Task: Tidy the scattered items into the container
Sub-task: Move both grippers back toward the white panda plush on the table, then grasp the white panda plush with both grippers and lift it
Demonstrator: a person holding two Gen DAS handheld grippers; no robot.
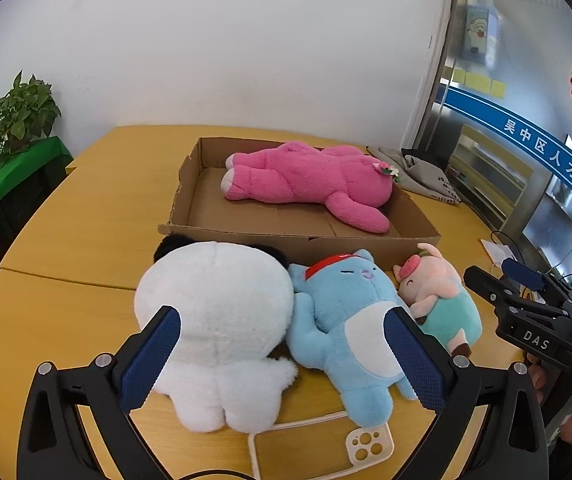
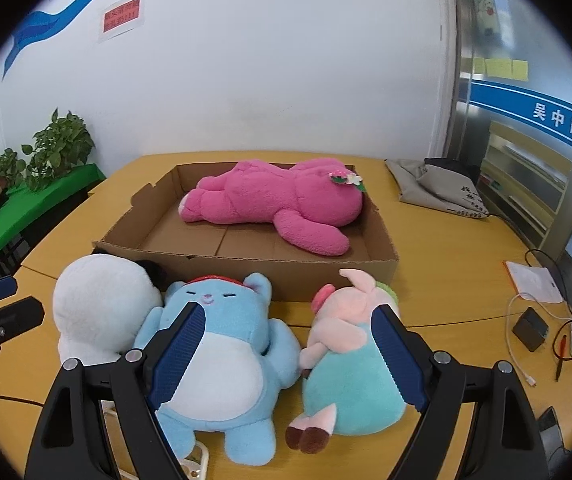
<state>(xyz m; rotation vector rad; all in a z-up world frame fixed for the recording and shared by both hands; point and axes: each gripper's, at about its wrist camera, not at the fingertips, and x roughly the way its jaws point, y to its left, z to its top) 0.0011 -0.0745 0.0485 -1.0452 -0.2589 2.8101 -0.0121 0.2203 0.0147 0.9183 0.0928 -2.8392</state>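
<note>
Both tongs, left tongs (image 1: 282,356) and right tongs (image 2: 287,356), hang apart over the white plush (image 1: 214,320), blue cat (image 2: 222,364) and pig (image 2: 349,368) on the surface beside the cardboard box (image 2: 278,268) holding the pink bear (image 2: 270,204), so next probably comes closing on one toy.

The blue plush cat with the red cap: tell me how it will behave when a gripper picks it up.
The blue plush cat with the red cap looks soft and stuffed, so the pads would probably sink in. Its limbs lie splayed, so they would likely droop. It seems light for its bulk and unlikely to slip, given the fuzzy fabric.
</note>
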